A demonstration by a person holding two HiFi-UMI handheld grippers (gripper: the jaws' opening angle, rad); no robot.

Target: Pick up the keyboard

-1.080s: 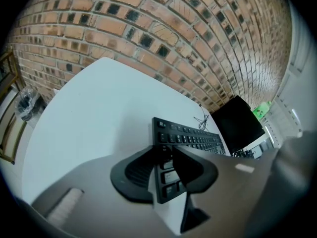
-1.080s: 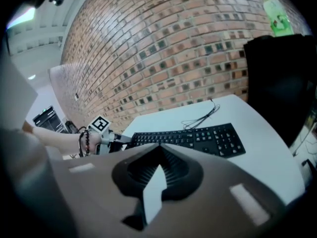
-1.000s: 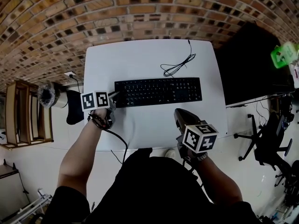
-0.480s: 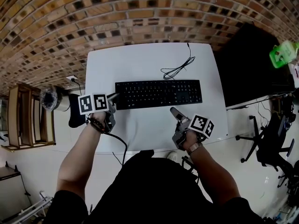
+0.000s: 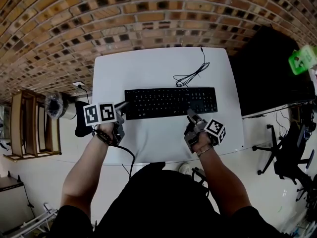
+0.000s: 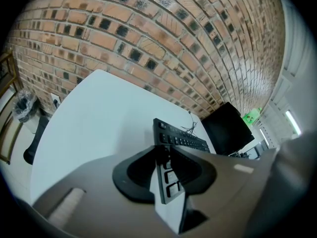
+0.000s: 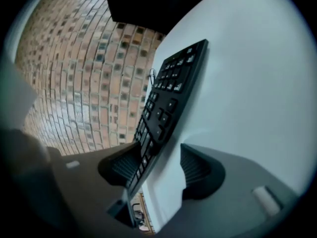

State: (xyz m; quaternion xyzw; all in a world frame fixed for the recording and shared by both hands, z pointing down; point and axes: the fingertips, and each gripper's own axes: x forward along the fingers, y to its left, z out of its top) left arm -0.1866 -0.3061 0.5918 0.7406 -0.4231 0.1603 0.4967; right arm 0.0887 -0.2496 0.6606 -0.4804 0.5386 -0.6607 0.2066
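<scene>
A black keyboard (image 5: 171, 102) lies across the white table (image 5: 158, 63), and its cable (image 5: 190, 73) curls behind it. My left gripper (image 5: 123, 105) is at the keyboard's left end. In the left gripper view that end of the keyboard (image 6: 181, 138) sits between the closing jaws of the left gripper (image 6: 166, 165), and the pads press on it. My right gripper (image 5: 190, 114) is at the near edge, toward the right. In the right gripper view the edge of the keyboard (image 7: 171, 90) runs between the jaws of the right gripper (image 7: 156, 167). They stand wide and are starting to close, with a gap at one pad.
A black screen (image 5: 267, 68) stands just right of the table, with an office chair (image 5: 285, 148) and a green object (image 5: 302, 58) beyond it. A wooden shelf (image 5: 29, 123), a bin (image 5: 52, 103) and a dark object (image 5: 79, 118) are on the floor at the left. A brick wall lies behind.
My right gripper has come down and forward to the keyboard's near edge, rolled over and opened its jaws. My left gripper stays on the keyboard's left end, slightly higher.
</scene>
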